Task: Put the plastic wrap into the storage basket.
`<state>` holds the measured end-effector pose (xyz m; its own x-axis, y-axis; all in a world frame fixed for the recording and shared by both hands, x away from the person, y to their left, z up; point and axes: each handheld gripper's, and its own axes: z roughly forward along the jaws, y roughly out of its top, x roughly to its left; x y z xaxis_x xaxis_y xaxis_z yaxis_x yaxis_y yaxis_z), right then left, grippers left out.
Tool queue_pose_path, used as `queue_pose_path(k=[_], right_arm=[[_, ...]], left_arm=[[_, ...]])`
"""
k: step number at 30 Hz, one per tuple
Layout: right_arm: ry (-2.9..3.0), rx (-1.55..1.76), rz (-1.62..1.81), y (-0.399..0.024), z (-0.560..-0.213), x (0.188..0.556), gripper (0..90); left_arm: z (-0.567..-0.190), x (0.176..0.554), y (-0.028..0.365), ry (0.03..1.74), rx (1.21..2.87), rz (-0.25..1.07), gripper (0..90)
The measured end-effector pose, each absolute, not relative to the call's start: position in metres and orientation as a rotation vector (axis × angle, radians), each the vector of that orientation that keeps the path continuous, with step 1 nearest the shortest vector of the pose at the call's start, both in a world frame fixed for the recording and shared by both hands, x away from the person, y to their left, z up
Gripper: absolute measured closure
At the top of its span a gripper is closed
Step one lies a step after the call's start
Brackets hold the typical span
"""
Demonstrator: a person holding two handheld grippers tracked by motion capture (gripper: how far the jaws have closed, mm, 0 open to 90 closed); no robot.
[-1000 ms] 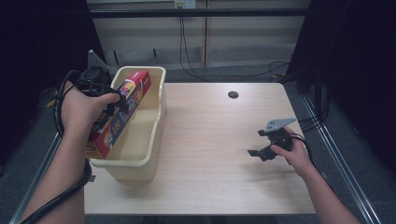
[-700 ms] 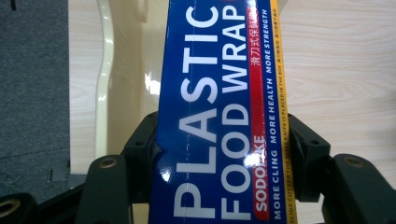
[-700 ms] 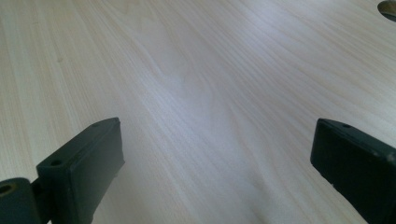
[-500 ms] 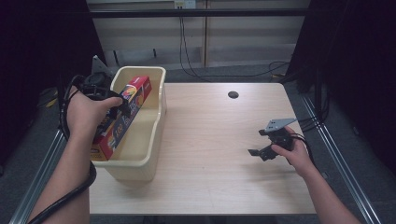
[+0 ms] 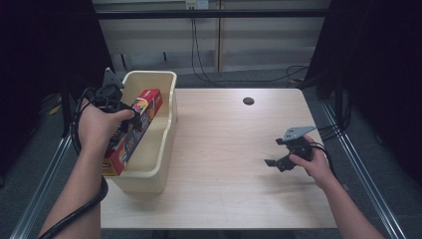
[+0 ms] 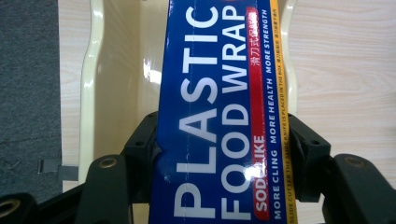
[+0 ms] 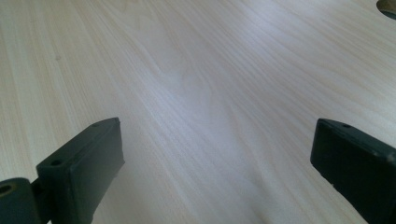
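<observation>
Wooden table (image 5: pixel 224 164); left tool view: "PLASTIC FOOD WRAP" on clamped box (image 6: pixel 219 116).

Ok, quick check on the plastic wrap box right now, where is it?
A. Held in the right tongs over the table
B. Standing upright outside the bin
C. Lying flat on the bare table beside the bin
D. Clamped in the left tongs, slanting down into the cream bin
D: the left tongs squeeze both sides of the plastic wrap box, which slants into the cream bin; the right tongs are open over bare table.
</observation>
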<state>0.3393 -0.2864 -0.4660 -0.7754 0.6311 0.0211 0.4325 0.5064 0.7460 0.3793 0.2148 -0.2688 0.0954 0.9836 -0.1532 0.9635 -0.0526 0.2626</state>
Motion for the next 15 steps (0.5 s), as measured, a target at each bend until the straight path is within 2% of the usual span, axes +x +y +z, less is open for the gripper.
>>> queue_pose_path(k=[15], right_arm=[[2.500, 0.904, 1.126, -0.286, -0.466, 0.340, 2.4]], left_arm=[[-0.283, 0.379, 0.215, 1.959, 2.088, 0.054, 40.3]])
